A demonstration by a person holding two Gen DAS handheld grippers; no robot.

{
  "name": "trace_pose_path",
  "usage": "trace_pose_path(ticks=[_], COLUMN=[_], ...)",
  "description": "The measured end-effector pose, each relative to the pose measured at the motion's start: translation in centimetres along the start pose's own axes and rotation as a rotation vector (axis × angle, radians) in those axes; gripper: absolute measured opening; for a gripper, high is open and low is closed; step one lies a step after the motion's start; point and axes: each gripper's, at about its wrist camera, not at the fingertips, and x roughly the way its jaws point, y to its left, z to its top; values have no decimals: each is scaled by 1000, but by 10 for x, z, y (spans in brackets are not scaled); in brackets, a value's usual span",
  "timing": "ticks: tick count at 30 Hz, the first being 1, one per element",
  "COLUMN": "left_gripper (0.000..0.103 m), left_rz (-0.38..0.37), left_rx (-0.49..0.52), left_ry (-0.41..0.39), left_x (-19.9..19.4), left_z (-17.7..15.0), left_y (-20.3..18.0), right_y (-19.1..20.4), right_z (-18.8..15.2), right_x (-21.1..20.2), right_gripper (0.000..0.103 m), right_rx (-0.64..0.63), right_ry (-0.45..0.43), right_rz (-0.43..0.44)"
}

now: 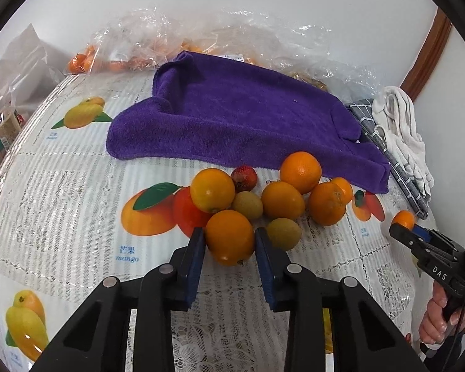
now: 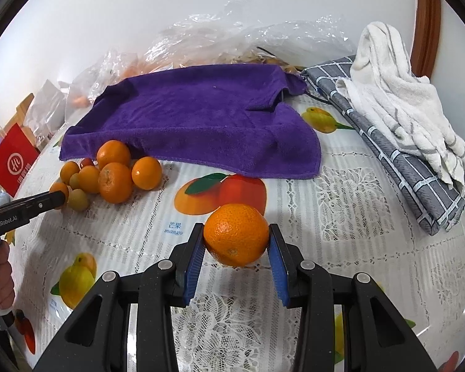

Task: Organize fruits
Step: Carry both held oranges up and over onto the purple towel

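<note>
A pile of fruit (image 1: 282,200) lies on the printed tablecloth by the front edge of a purple towel (image 1: 238,114): several oranges, two small green-yellow fruits and one small red fruit. My left gripper (image 1: 230,238) is shut on an orange (image 1: 229,237) at the near edge of the pile. My right gripper (image 2: 236,238) is shut on a larger orange (image 2: 236,234), apart from the pile (image 2: 108,176), which lies at its left. The right gripper also shows in the left wrist view (image 1: 406,223) with its orange. The left gripper shows in the right wrist view (image 2: 57,198).
Clear plastic bags (image 1: 176,37) with more oranges lie behind the towel by the white wall. A grey checked cloth (image 2: 396,155) with a white towel (image 2: 400,93) on it lies at the right. A red box (image 2: 12,161) stands at the far left.
</note>
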Motion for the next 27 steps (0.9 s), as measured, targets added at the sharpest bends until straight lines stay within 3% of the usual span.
trace_pose_path(ticks=[27], left_gripper=[31], left_rz=[-20], left_rx=[-10], left_ry=[-131], left_x=[-73], left_z=[21], left_y=[-9], right_y=[4], right_z=[23], right_x=[-47], right_gripper=[40], right_rx=[28], right_ry=[-93], right_rz=[-17])
